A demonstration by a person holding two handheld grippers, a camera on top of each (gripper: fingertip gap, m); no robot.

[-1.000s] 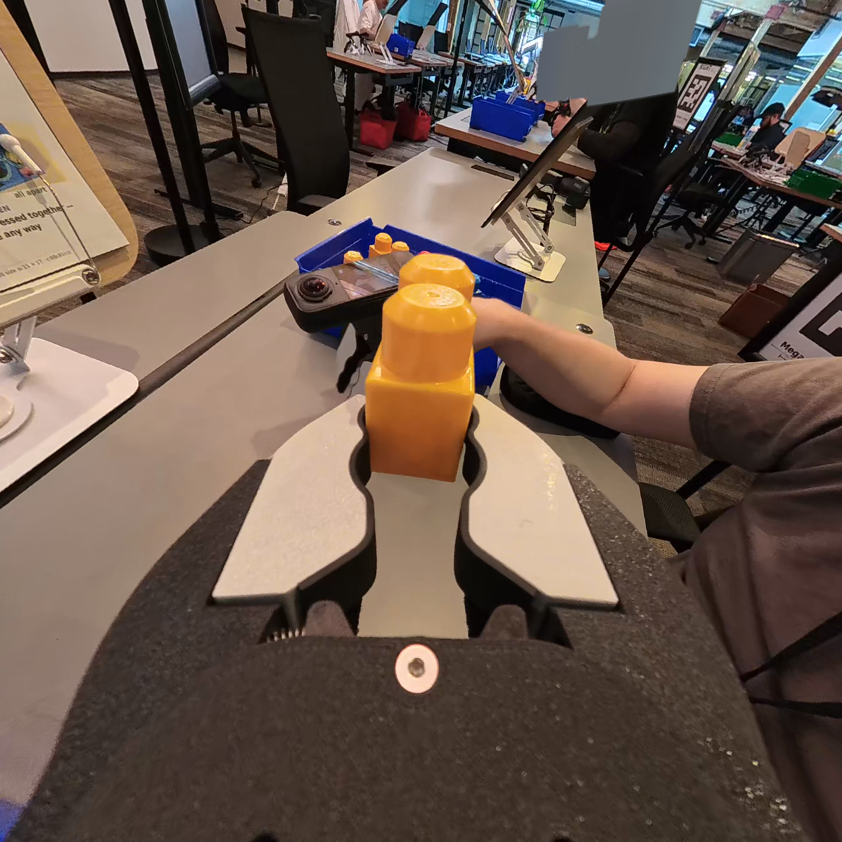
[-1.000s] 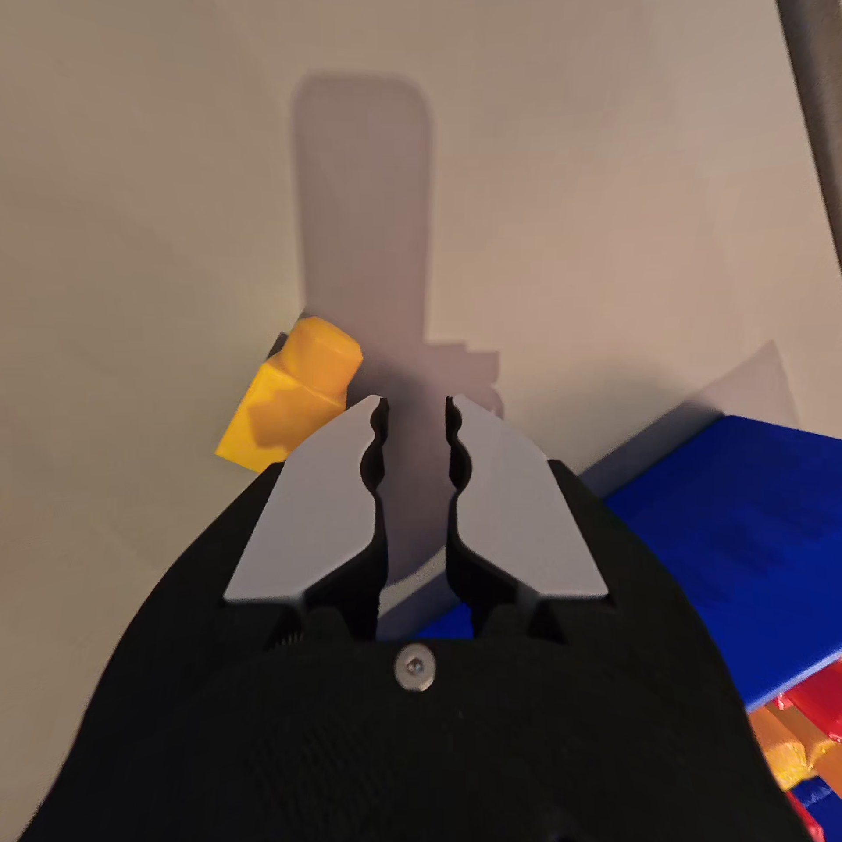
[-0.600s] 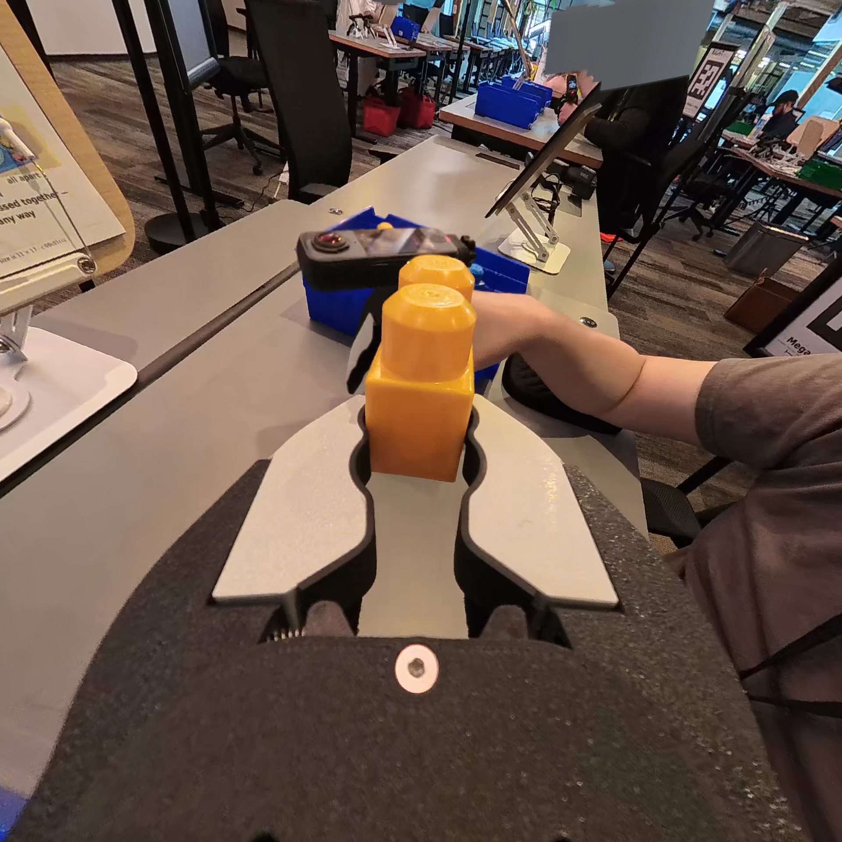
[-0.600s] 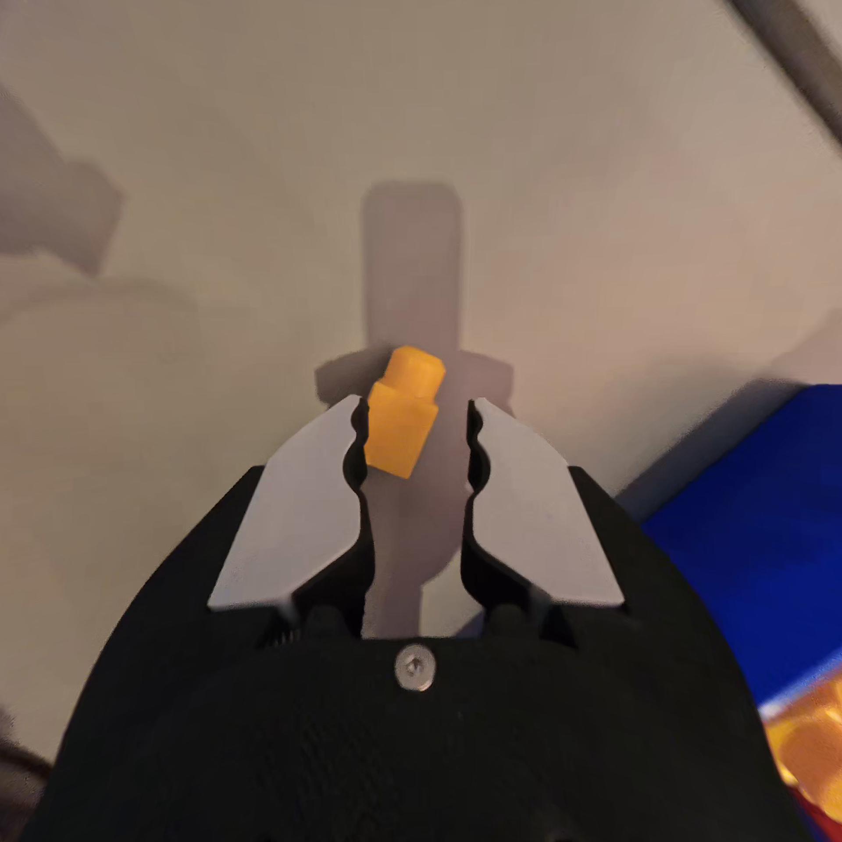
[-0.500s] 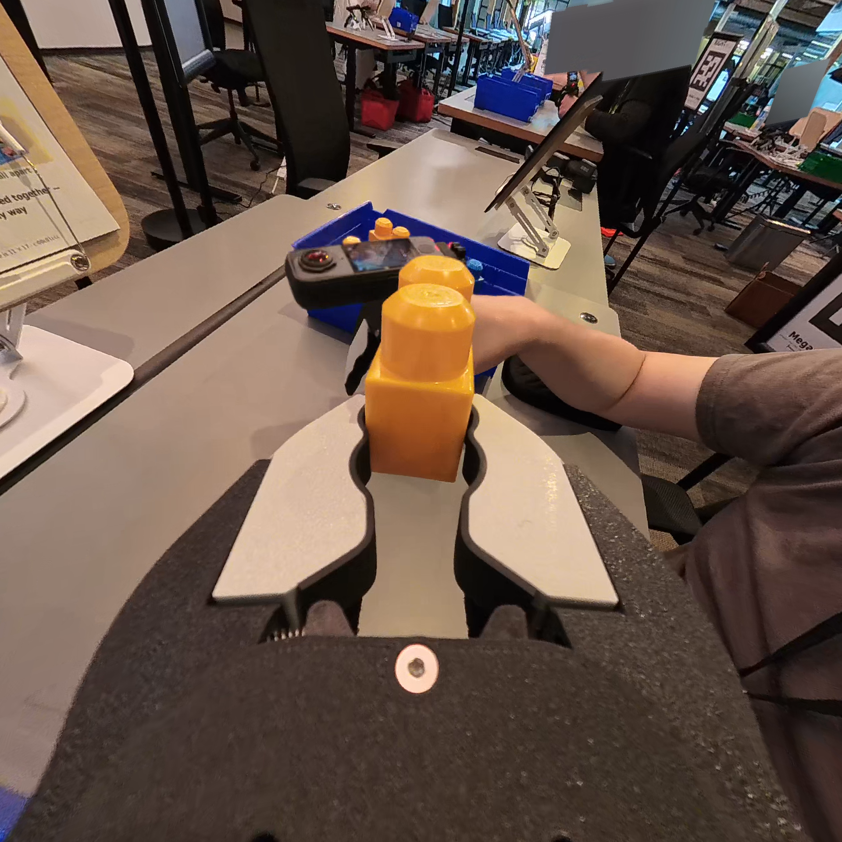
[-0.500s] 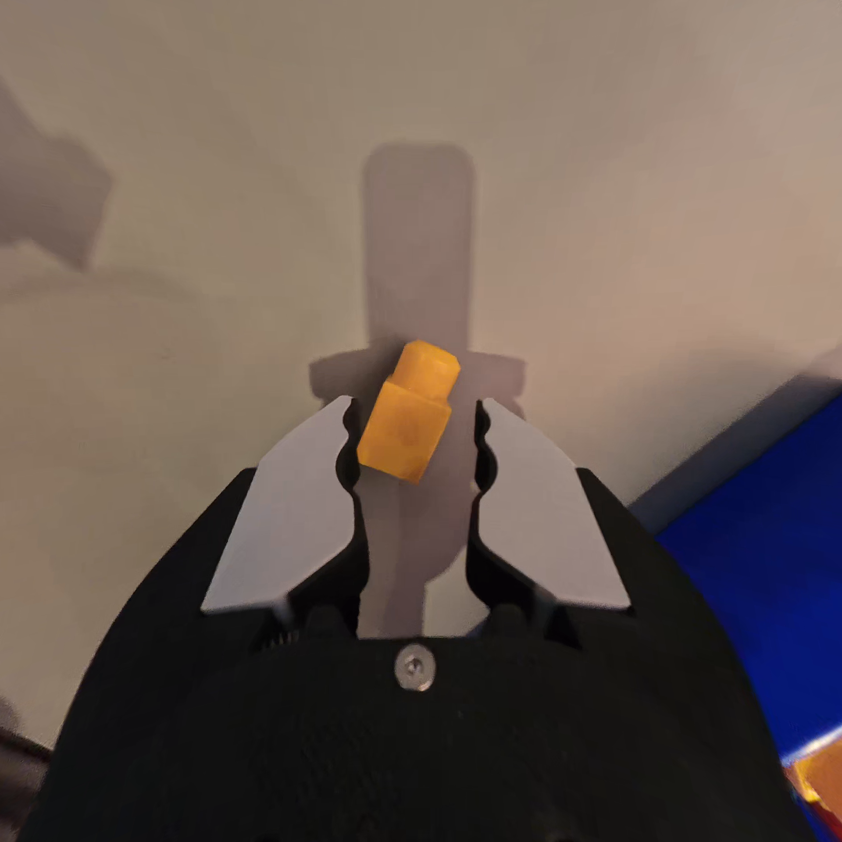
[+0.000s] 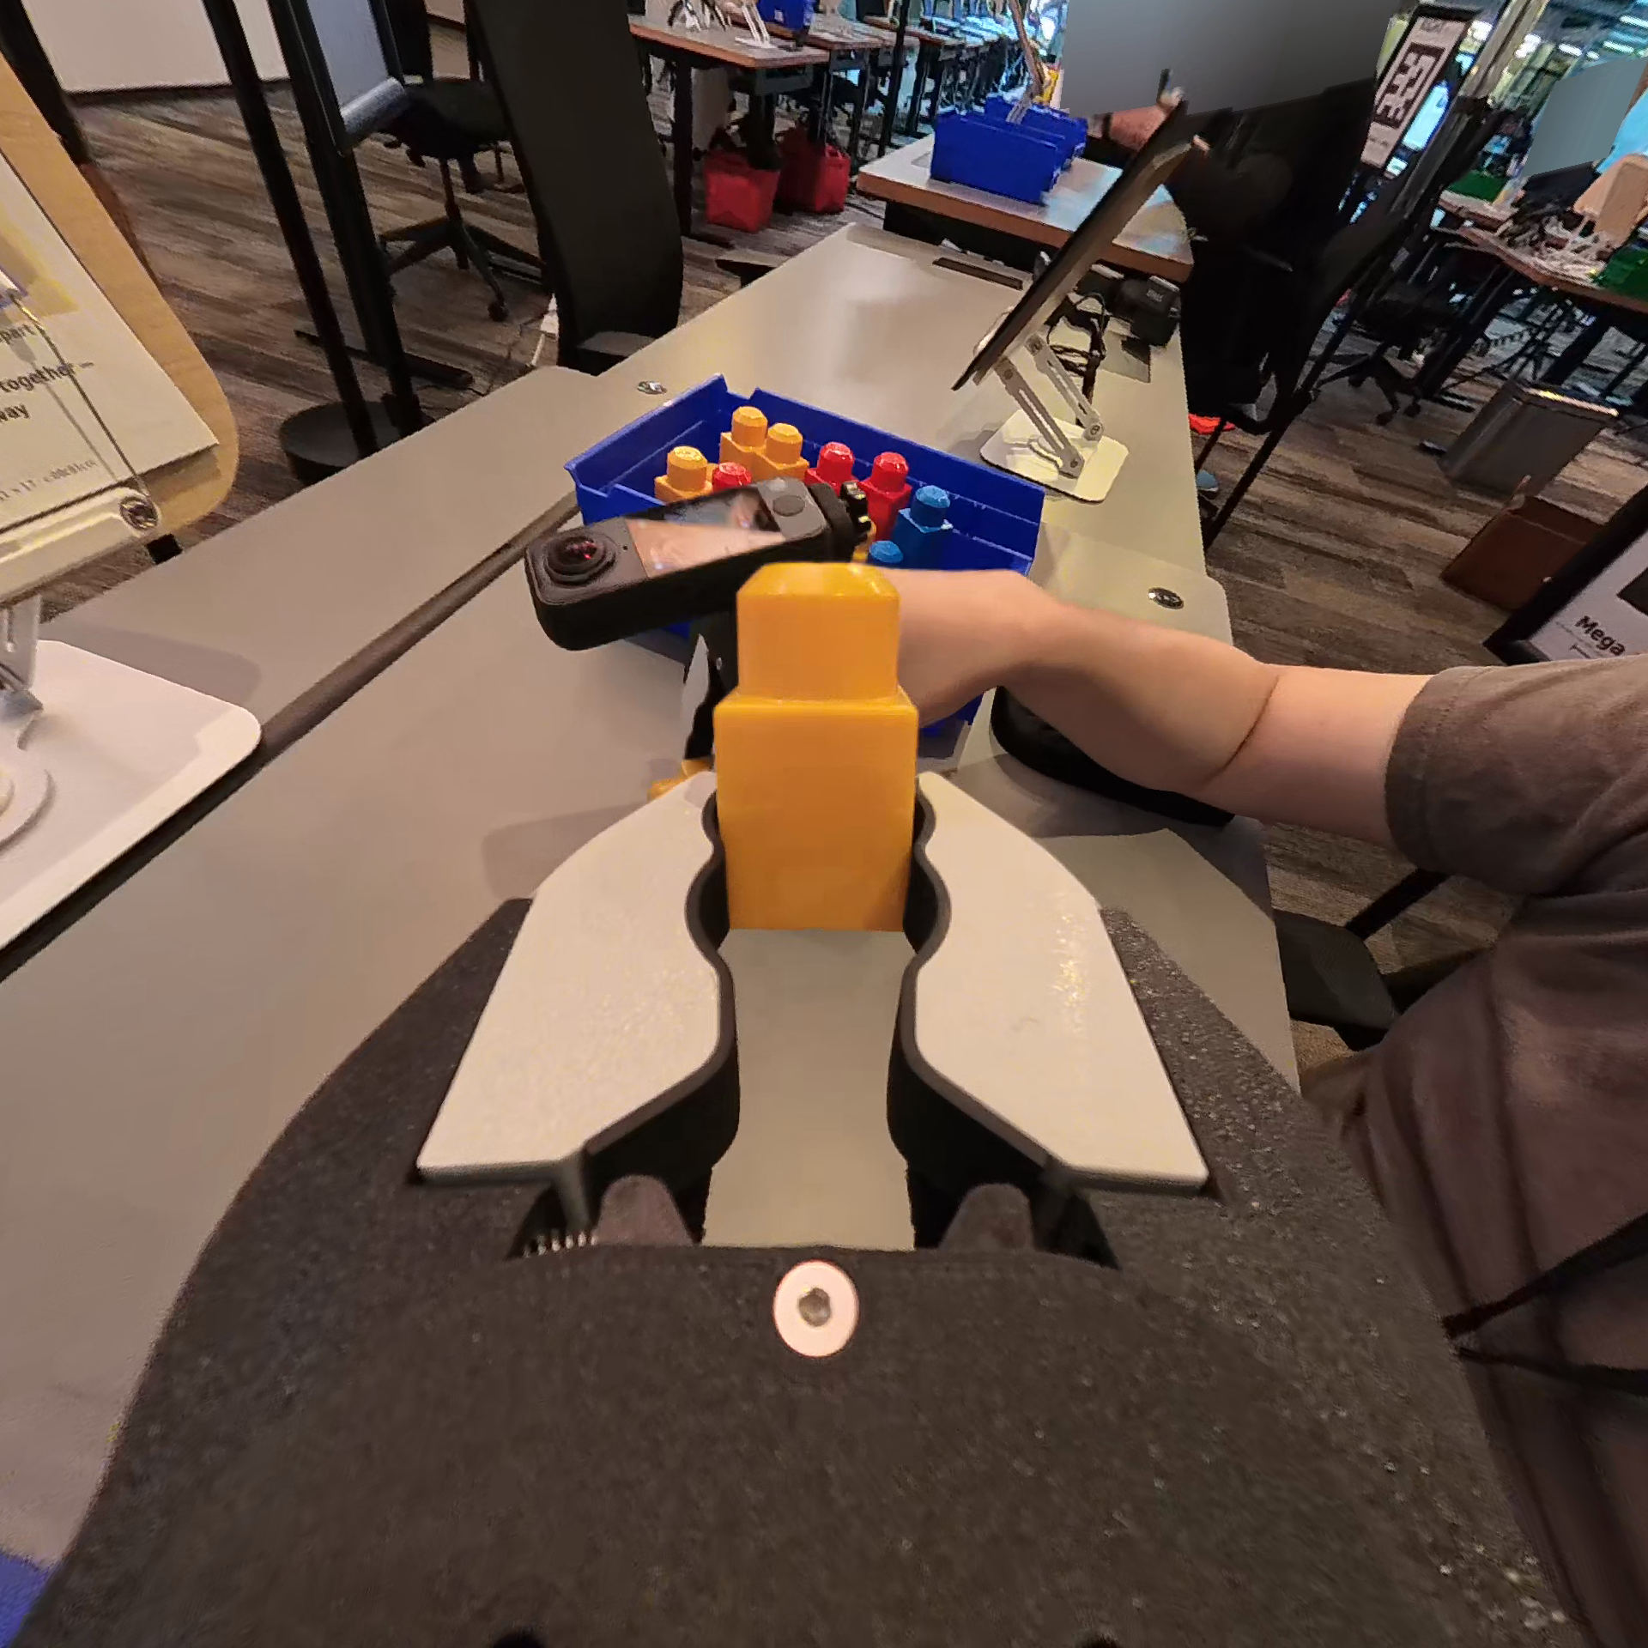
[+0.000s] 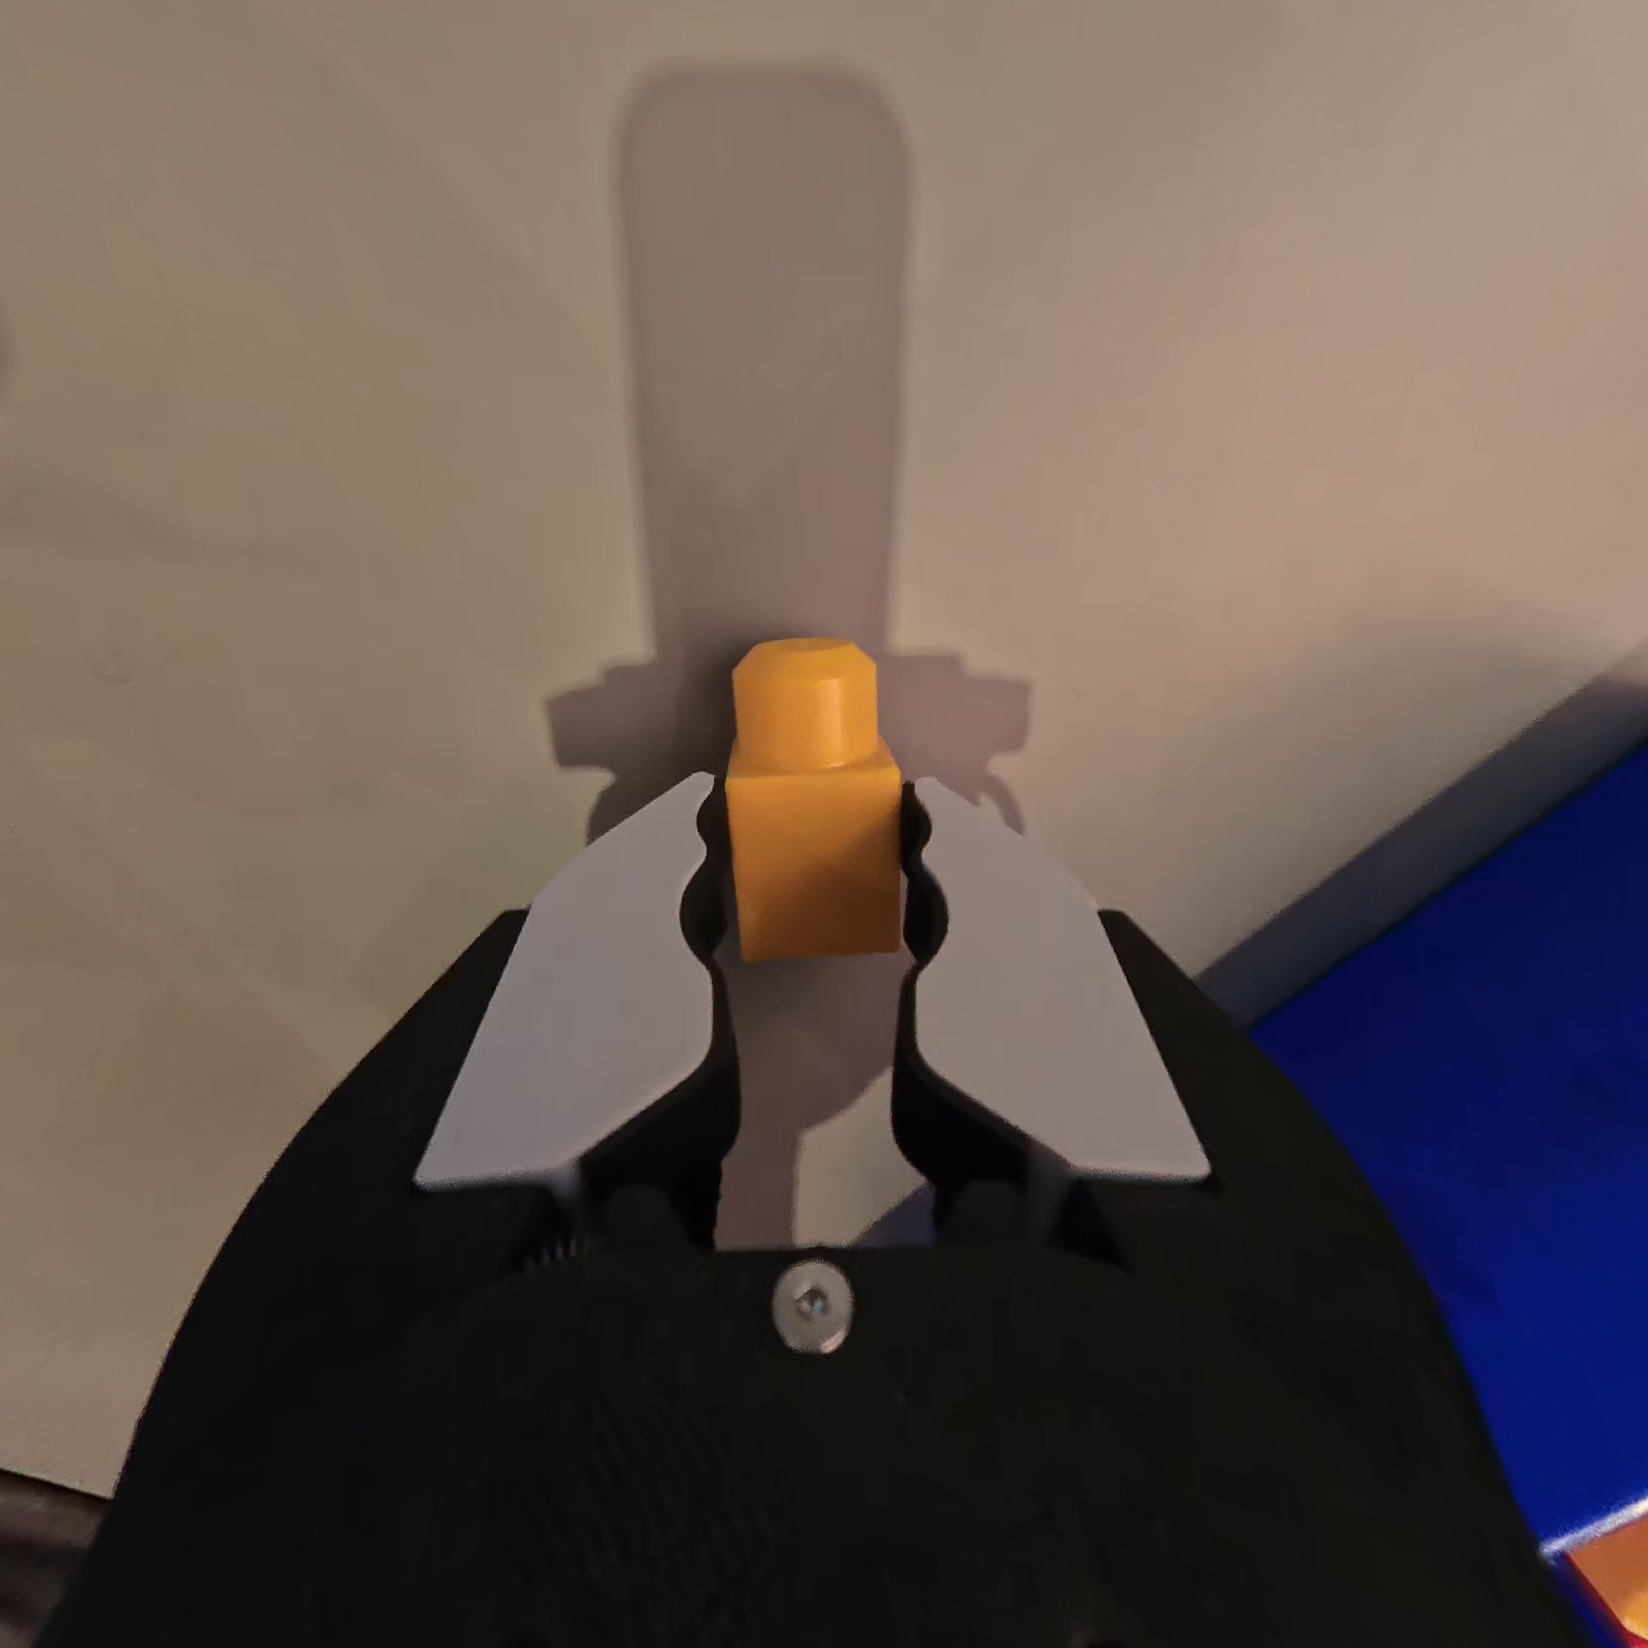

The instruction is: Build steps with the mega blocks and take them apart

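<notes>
A single-stud orange block [image 7: 816, 785] is clamped in the left gripper [image 7: 816, 856]; another orange block [image 8: 811, 856] is bracketed by the right gripper [image 8: 811, 869], contact unclear. Joining is judged next, requiring stud alignment.

A printed sheet [image 7: 62, 392] in a clear stand at the left edge carries several lines of dark text, cut off by the frame. At the right edge, a black-framed sign [image 7: 1596, 629] shows bold black lettering on white, also partly cropped. Far back, upper right, a placard [image 7: 1413, 85] bears a square black-and-white code pattern.
</notes>
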